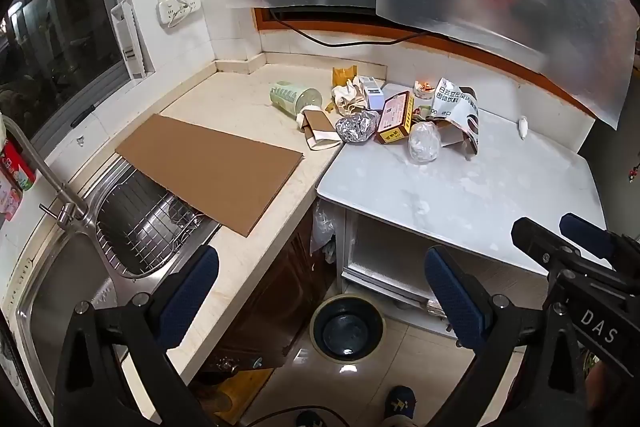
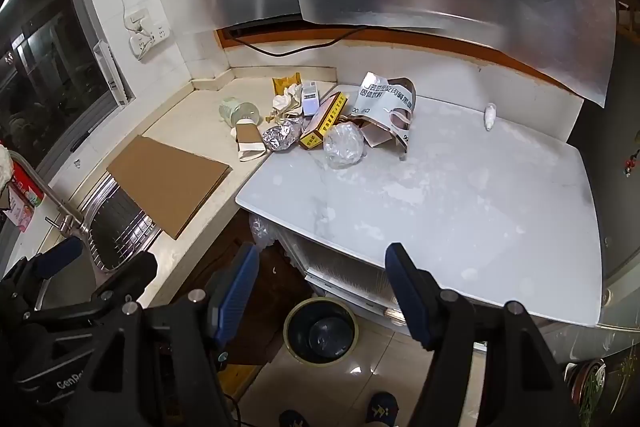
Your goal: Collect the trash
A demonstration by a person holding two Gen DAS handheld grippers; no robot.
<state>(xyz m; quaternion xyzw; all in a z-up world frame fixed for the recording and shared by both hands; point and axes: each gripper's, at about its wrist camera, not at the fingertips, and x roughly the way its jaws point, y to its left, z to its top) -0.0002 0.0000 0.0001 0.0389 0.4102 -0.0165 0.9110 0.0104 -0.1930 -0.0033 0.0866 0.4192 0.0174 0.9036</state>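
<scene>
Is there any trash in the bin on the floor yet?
No, the bin on the floor looks empty, and the trash pile sits on the counter.

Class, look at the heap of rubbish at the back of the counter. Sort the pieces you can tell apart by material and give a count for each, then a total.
Paper or card: 5: green cup, cup sleeve, red-and-yellow box, white box, crumpled tissue
Foil: 1: foil ball
Clear plastic: 1: plastic wad
Printed pouch: 2: torn white bag, yellow packet
Total: 9
</scene>
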